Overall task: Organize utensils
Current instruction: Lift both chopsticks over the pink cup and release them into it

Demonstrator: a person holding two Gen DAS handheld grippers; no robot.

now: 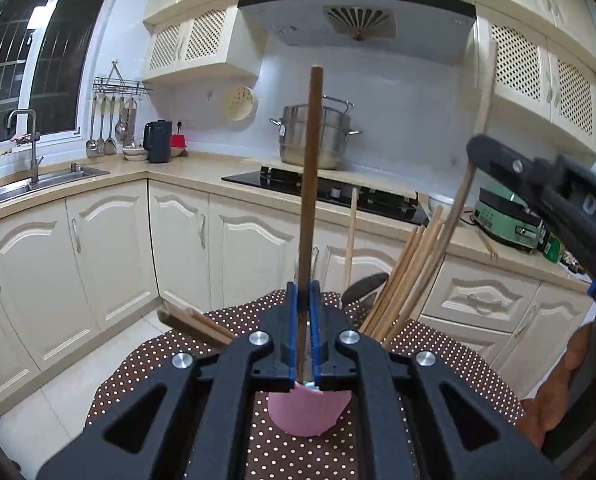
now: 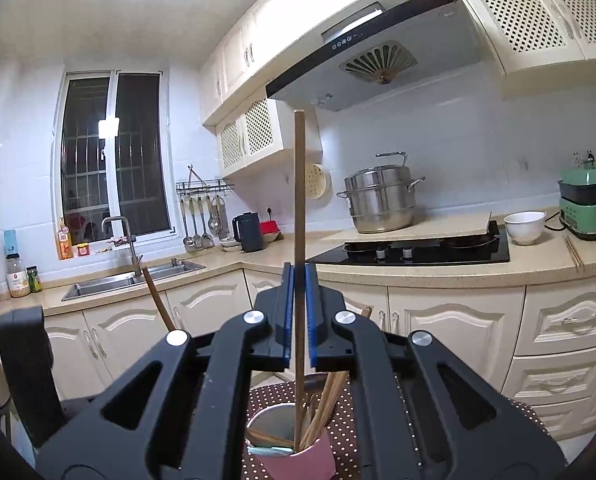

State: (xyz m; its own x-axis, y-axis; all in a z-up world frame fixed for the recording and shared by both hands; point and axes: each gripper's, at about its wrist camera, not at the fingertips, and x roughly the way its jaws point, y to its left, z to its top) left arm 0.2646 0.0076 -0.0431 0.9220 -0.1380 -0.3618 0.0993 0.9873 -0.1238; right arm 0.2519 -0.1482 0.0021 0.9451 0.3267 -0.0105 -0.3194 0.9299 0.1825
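Showing cup (image 2: 298,460) interior in right view, pink outside (image 1: 308,412) in left

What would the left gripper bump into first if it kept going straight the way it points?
Probably nothing nearby. The left gripper, shut on a dark chopstick, points over the polka-dot table edge toward the cream cabinet doors under the stove. Open floor lies between, though depth is hard to judge.

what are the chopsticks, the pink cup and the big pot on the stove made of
Chopsticks: probably wood or bamboo, with a matt brown, grainy look; the one in the left gripper is darker.
Pink cup: the matt pink outside looks like plastic, the shiny grey inside suggests a steel lining; hard to be sure.
Pot: stainless steel, going by its bright mirror-like sheen.
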